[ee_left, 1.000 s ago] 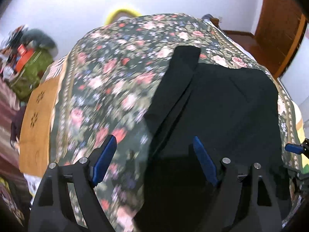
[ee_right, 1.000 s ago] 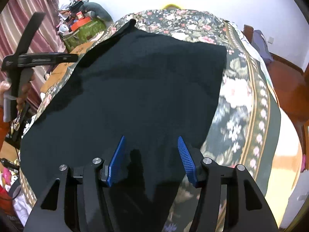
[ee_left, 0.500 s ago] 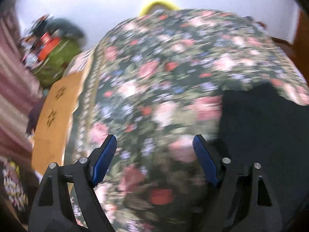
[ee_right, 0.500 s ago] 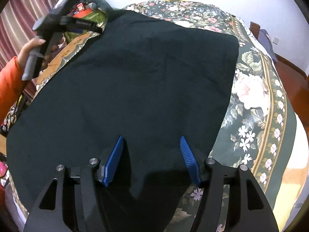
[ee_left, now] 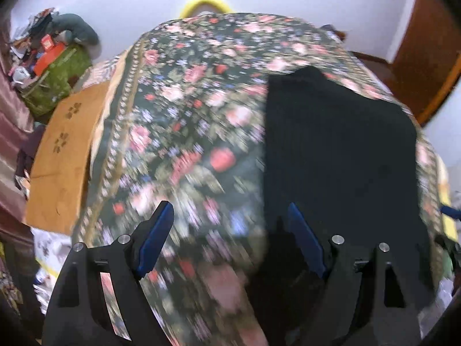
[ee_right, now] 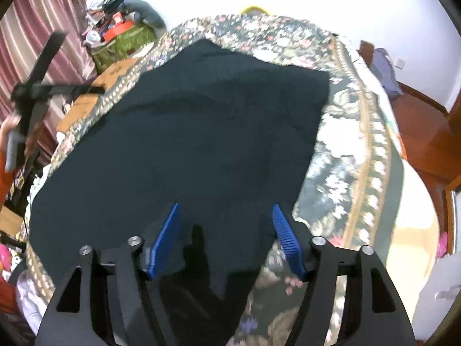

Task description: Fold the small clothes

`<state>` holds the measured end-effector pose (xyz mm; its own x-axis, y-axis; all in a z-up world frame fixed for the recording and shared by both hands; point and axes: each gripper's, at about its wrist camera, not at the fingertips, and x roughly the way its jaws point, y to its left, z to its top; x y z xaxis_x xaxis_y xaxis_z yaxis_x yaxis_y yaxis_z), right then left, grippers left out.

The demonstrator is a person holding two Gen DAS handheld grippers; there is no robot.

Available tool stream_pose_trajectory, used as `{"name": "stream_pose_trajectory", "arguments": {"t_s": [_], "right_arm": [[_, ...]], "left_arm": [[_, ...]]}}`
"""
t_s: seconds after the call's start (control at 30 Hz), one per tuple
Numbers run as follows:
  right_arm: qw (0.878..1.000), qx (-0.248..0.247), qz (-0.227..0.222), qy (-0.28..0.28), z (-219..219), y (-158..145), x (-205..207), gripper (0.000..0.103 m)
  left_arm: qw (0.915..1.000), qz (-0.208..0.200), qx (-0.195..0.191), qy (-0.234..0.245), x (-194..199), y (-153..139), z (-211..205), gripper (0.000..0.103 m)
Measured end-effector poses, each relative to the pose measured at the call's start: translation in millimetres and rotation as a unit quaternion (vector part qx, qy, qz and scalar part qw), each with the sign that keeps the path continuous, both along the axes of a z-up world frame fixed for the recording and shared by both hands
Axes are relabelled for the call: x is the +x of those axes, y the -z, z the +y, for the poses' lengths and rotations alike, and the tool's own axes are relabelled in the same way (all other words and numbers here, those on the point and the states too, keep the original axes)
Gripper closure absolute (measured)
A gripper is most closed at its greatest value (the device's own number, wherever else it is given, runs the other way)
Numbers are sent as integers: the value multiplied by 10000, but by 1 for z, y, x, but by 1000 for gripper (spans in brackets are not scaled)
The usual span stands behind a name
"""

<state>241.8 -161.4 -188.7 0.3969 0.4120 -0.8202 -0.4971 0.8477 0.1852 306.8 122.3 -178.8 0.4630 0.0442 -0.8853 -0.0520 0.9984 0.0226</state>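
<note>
One black garment lies spread flat on the floral bedspread. Your right gripper hovers over its near edge, jaws opening, holding nothing. Your left gripper gapes wide and empty at its left edge.

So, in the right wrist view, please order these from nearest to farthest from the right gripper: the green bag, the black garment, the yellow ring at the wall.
1. Black garment: directly under the right gripper, spread on the bed.
2. Green bag: far left, beyond the bed's corner.
3. Yellow ring: farthest, at the wall behind the bed.
</note>
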Motion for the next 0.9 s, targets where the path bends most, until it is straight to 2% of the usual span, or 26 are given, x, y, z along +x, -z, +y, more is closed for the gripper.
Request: {"name": "stream_pose_trajectory", "arguments": {"t_s": [0.1,0.27,0.53,0.67,0.73,0.77,0.83,0.87,0.9], "right_arm": [[9999,-23,-131,110,-9,-13,-15,28],[9997,138,-65,171,-17,-18,-32,25],[9985,151,513,131,-16,19,-53,25],[9959,192,882,77,-10,44,-58,25],[9945,348,981,113,-10,49,-57,29],[9930,500,1064,140,-11,51,-56,35],[9916,645,1115,149,-10,51,-54,46],[9918,660,1090,127,-9,50,-54,54],[9917,698,1075,80,-8,49,-56,62]], "left_arm": [[9996,59,-279,84,-34,-5,-10,21],[9987,242,-405,213,-73,3,-24,21],[9942,673,-774,315,-121,30,-44,21],[9924,643,-1024,243,-135,38,-47,20],[9921,570,-1096,226,-141,38,-47,21],[9920,561,-1104,242,-143,38,-48,22],[9915,501,-1157,315,-148,36,-49,34],[9912,481,-1181,361,-151,35,-50,38],[9910,459,-1191,397,-153,34,-52,46]]}}
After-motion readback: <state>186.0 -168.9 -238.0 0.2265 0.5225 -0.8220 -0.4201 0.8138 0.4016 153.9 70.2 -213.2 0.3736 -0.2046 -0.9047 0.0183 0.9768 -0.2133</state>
